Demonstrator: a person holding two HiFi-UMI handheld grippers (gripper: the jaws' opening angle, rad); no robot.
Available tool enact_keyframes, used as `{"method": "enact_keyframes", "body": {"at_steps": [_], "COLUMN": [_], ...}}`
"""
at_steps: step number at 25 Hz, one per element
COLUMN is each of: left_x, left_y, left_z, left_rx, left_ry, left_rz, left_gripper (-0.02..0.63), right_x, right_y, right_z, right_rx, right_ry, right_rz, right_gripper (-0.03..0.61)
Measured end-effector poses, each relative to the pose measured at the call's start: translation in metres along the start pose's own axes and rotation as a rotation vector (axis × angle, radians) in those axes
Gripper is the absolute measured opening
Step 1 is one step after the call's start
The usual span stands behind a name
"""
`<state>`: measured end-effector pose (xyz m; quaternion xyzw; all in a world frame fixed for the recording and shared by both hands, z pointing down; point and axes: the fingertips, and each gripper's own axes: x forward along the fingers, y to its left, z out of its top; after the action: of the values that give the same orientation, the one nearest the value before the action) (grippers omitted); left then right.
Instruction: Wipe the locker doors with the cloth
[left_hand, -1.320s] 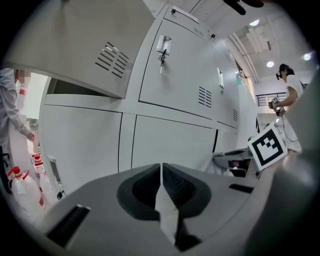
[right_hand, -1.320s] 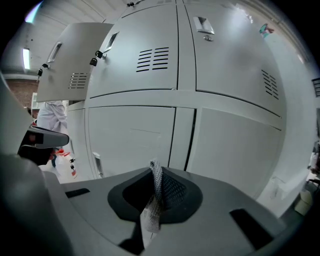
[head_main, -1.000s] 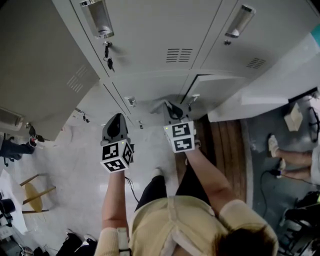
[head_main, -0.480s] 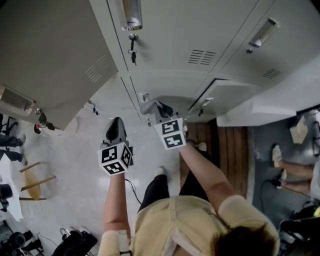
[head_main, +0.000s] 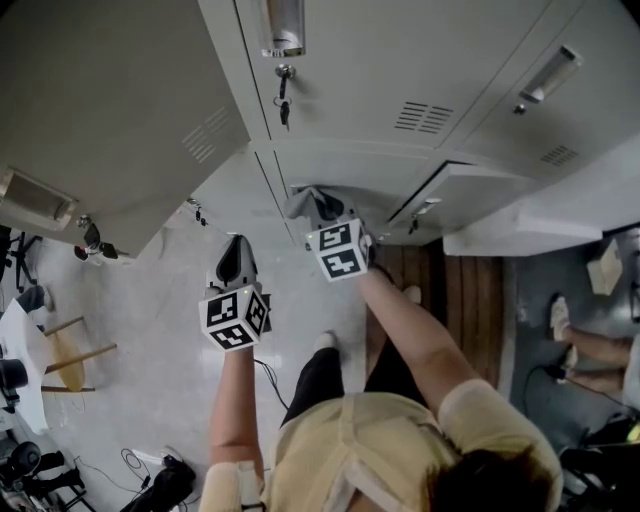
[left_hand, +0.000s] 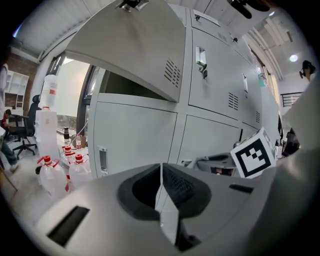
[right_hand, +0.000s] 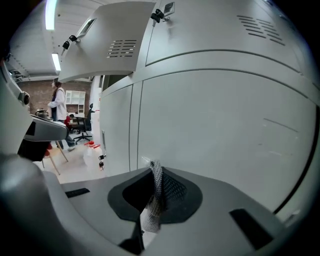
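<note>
Grey metal lockers (head_main: 400, 60) fill the top of the head view. My right gripper (head_main: 320, 208) is shut on a grey cloth (head_main: 300, 203) and holds it against a lower locker door (head_main: 350, 170). In the right gripper view the mesh-textured cloth (right_hand: 156, 197) sticks up between the shut jaws, close to the pale door (right_hand: 225, 125). My left gripper (head_main: 232, 262) hangs lower left, away from the doors; its jaws (left_hand: 160, 170) are shut with nothing between them.
An upper locker door (head_main: 100, 120) stands swung open at the left. Keys (head_main: 283, 100) hang from a lock. Water bottles (left_hand: 55, 172) stand on the floor by the lockers. A wooden stool (head_main: 65, 365) is at left, a seated person's legs (head_main: 590, 345) at right.
My right gripper has slid left along the lower locker door with the cloth. The left gripper has hardly moved.
</note>
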<state>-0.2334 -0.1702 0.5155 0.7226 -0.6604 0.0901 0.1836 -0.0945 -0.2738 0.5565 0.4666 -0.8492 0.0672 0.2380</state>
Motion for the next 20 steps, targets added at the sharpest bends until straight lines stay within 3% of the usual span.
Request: {"method": "enact_keyframes", "body": {"at_steps": [20], "left_x": [0.047], "left_y": [-0.056], "left_z": [0.0], "left_rx": [0.062], "left_ry": [0.036], "left_rz": [-0.145], "left_gripper": [0.014], "right_x": [-0.031], "right_y": [-0.082], "right_z": [-0.033], "right_rx": [0.055], "right_ry": [0.036], "right_rz": [-0.171], "right_gripper": [0.018]}}
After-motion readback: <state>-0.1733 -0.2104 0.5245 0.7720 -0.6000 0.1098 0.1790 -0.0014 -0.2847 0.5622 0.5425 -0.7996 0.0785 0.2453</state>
